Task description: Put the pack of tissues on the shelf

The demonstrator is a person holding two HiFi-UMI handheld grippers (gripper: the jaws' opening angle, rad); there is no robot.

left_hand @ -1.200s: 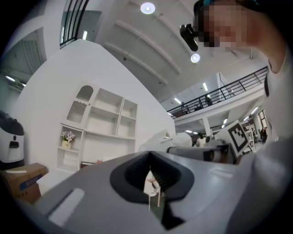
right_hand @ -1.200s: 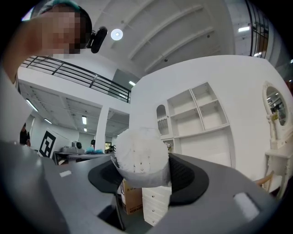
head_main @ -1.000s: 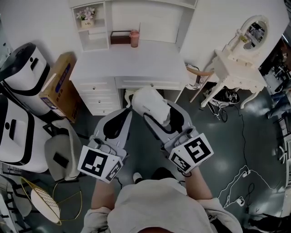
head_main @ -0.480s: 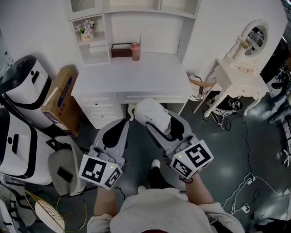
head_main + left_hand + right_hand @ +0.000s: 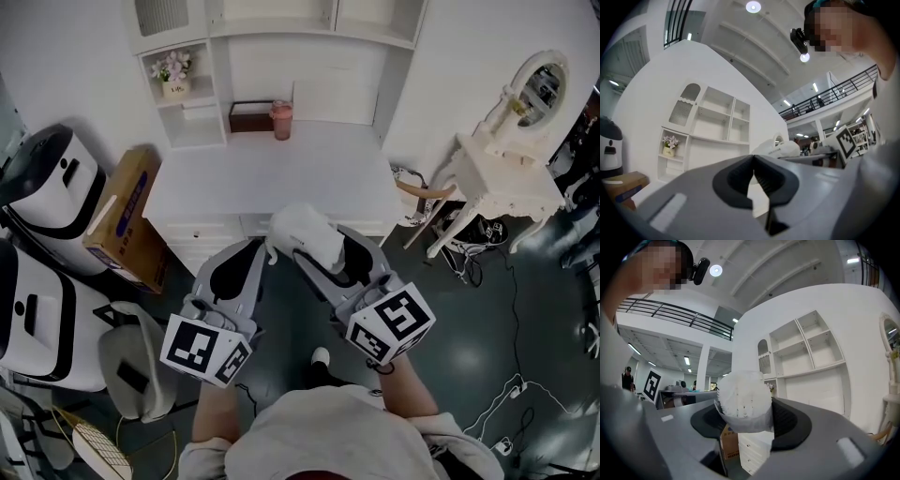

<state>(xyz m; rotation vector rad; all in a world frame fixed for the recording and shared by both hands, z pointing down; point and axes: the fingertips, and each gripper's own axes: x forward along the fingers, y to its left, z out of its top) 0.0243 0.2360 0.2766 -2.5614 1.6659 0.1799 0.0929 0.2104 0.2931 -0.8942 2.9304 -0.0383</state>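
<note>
The right gripper (image 5: 323, 251) has its fingers (image 5: 790, 423) clenched on the pack of tissues (image 5: 300, 230). This is a soft white bundle in clear wrap, held in the air above the front edge of the white worktop (image 5: 272, 178), at 12 o'clock from the person. In the left gripper view a faint grey line of print runs along the pack, too small to read.

The left gripper (image 5: 255, 246) sits just beside it at 9 o'clock. Its dark fingers (image 5: 736, 176) meet at the tips with nothing between them. Each gripper carries a cube with black-and-white square markers.

The white shelf (image 5: 309, 56) stands further off at 12 o'clock, at the back of the worktop. A pot of flowers (image 5: 172, 70) stands in its left cubby, and the label on the pot is illegible. A dark box (image 5: 248, 117) and a pink cup (image 5: 279, 120) stand side by side at the back of the worktop.

At 10 o'clock a cardboard box (image 5: 122, 216) leans against the drawers; its purple print cannot be made out. At 2 o'clock is an oval mirror (image 5: 542, 84).
</note>
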